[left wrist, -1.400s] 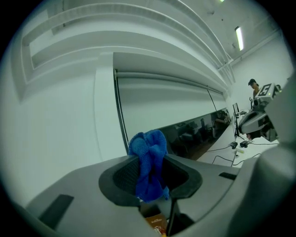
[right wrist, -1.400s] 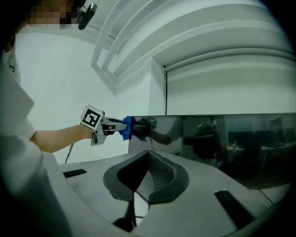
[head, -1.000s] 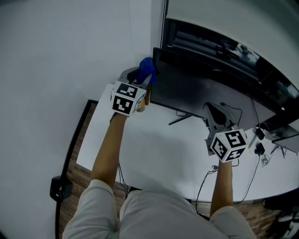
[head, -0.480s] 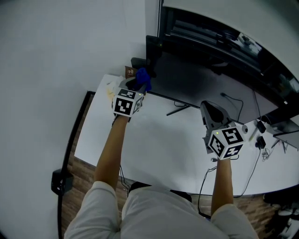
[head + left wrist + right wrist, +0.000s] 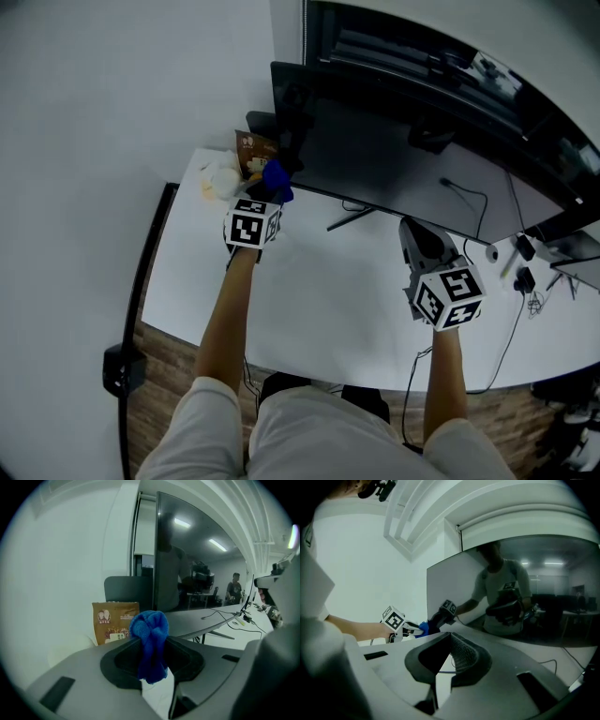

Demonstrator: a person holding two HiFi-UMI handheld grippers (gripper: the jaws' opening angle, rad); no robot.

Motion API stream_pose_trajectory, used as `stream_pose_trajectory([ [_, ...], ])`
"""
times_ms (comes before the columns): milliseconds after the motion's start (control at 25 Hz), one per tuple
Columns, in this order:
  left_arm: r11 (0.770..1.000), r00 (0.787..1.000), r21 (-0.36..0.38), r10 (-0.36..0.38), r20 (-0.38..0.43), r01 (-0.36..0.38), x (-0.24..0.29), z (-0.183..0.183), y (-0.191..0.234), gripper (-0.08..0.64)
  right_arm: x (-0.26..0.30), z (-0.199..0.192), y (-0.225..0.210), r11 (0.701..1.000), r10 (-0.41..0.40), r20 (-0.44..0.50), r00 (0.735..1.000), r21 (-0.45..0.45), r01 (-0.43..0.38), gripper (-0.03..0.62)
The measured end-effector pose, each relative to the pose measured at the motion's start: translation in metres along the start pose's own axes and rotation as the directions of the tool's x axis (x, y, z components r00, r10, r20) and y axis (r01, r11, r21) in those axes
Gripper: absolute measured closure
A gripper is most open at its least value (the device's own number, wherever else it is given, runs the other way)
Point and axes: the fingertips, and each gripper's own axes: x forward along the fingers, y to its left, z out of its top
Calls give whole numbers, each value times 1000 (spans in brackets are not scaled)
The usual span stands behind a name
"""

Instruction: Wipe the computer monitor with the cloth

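The wide dark monitor (image 5: 403, 150) stands along the back of the white desk (image 5: 319, 300). My left gripper (image 5: 265, 194) is shut on a bunched blue cloth (image 5: 277, 180), which sits close to the screen's lower left corner; I cannot tell if it touches. In the left gripper view the cloth (image 5: 150, 639) bulges up between the jaws, with the monitor (image 5: 197, 569) just beyond. My right gripper (image 5: 414, 228) hovers in front of the screen's middle, shut and holding nothing. The right gripper view shows the monitor (image 5: 525, 597) mirroring the person, and the blue cloth (image 5: 423, 627) at the far left.
A brown snack packet (image 5: 253, 150) and a white lumpy thing (image 5: 220, 178) lie at the desk's back left corner. The monitor's thin stand foot (image 5: 352, 217) rests under the screen. Cables and small plugs (image 5: 520, 277) crowd the right end.
My left gripper has come down the monitor's left side with the blue cloth, from the top corner to the lower corner. The right gripper has barely shifted.
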Motion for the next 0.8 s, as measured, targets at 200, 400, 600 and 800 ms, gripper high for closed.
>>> stream_pose_trajectory([
  [200, 999, 999, -37, 6, -34, -7, 16, -29, -2, 418, 5, -16, -6, 1000, -21, -10, 1000, 21, 21, 577],
  [400, 997, 999, -75, 2, -34, -4, 27, -47, -5, 419, 3, -33, -9, 999, -26, -11, 1000, 36, 26, 577],
  [600, 994, 999, -111, -20, -42, 15, 33, -57, -12, 422, -9, -54, -17, 998, -32, -30, 999, 52, 33, 577],
  [800, 990, 998, -140, -34, -46, 28, 40, -62, -24, 431, -28, -69, -33, 996, -58, -40, 998, 70, 61, 577],
])
